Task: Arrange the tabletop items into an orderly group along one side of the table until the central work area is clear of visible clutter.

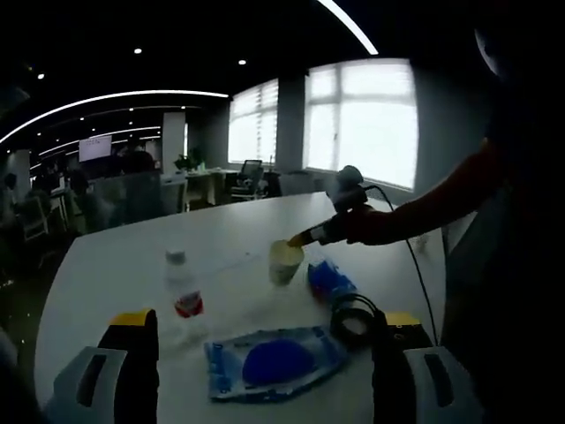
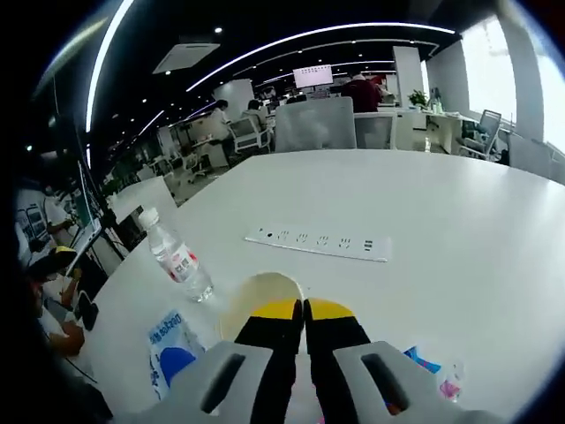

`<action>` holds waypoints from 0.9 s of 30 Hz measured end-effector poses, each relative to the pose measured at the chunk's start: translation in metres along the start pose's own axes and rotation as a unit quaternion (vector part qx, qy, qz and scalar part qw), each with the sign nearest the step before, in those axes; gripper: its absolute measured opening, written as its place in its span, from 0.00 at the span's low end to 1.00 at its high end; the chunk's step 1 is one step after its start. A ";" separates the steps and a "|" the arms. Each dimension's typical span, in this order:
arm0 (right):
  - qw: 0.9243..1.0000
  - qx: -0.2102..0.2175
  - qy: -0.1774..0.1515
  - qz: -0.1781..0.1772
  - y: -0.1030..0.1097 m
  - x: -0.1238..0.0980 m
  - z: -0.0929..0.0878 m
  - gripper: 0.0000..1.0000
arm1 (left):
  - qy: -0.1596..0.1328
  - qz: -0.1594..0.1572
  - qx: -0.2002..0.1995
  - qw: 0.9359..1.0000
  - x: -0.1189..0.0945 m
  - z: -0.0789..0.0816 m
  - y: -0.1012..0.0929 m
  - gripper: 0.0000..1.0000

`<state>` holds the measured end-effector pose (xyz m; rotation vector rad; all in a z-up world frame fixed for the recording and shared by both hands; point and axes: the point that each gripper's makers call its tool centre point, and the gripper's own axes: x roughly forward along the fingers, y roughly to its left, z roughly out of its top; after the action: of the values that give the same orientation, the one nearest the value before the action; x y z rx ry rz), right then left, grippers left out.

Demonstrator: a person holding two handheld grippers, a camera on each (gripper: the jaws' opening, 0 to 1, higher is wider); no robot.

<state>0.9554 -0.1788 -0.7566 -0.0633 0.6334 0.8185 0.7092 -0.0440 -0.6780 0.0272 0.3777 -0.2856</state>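
A pale paper cup [image 1: 284, 261] stands on the white table [image 1: 124, 265], and my right gripper [image 1: 305, 237] reaches in from the right and pinches its rim. In the right gripper view the jaws [image 2: 303, 309] are shut together on the near rim of the cup [image 2: 256, 296]. My left gripper [image 1: 267, 320] is open, with its yellow-tipped jaws wide apart above a flat blue packet [image 1: 274, 362]. A small water bottle [image 1: 183, 296] with a red label stands left of the cup. A blue wrapped pack [image 1: 328, 278] and a black coiled item [image 1: 353, 318] lie right of the cup.
A white power strip [image 2: 318, 243] lies across the table beyond the cup. The bottle [image 2: 177, 256] and blue packet [image 2: 168, 353] sit near the table's left edge. A colourful wrapper [image 2: 433, 371] lies at the lower right. A black cable [image 1: 415, 274] trails from the right gripper. Office desks and people are behind.
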 end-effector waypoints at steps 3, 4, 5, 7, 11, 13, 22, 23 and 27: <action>1.000 0.002 0.003 0.006 0.008 0.003 0.003 0.00 | 0.002 0.002 0.004 1.000 0.000 0.000 0.003 1.00; 1.000 0.002 0.004 0.007 0.010 0.005 0.003 0.00 | 0.001 0.002 0.003 1.000 0.000 0.000 0.004 1.00; 1.000 0.003 0.006 0.010 0.013 0.007 0.004 0.00 | 0.000 0.003 0.001 1.000 -0.001 0.001 0.005 1.00; 1.000 0.005 0.006 0.012 0.018 0.009 0.006 0.00 | 0.000 0.003 0.002 1.000 -0.002 0.000 0.006 1.00; 1.000 0.013 0.011 0.017 0.026 0.015 0.008 0.00 | 0.004 0.001 0.000 1.000 -0.004 -0.003 0.005 1.00; 0.999 0.020 0.015 0.023 0.034 0.018 0.008 0.00 | 0.007 0.001 0.003 1.000 -0.005 -0.004 0.004 1.00; 0.998 0.046 0.032 0.037 0.054 0.037 0.007 0.00 | 0.006 0.006 -0.001 1.000 -0.009 -0.009 0.007 1.00; 0.997 0.051 0.035 0.037 0.057 0.036 0.005 0.00 | 0.007 0.006 -0.002 1.000 -0.009 -0.010 0.007 1.00; 0.997 0.061 0.035 0.039 0.067 0.039 0.005 0.00 | 0.010 0.005 -0.002 1.000 -0.010 -0.012 0.007 1.00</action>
<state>0.9313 -0.1050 -0.7615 0.0451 0.7549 0.8544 0.6984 -0.0332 -0.6860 0.0275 0.3972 -0.2737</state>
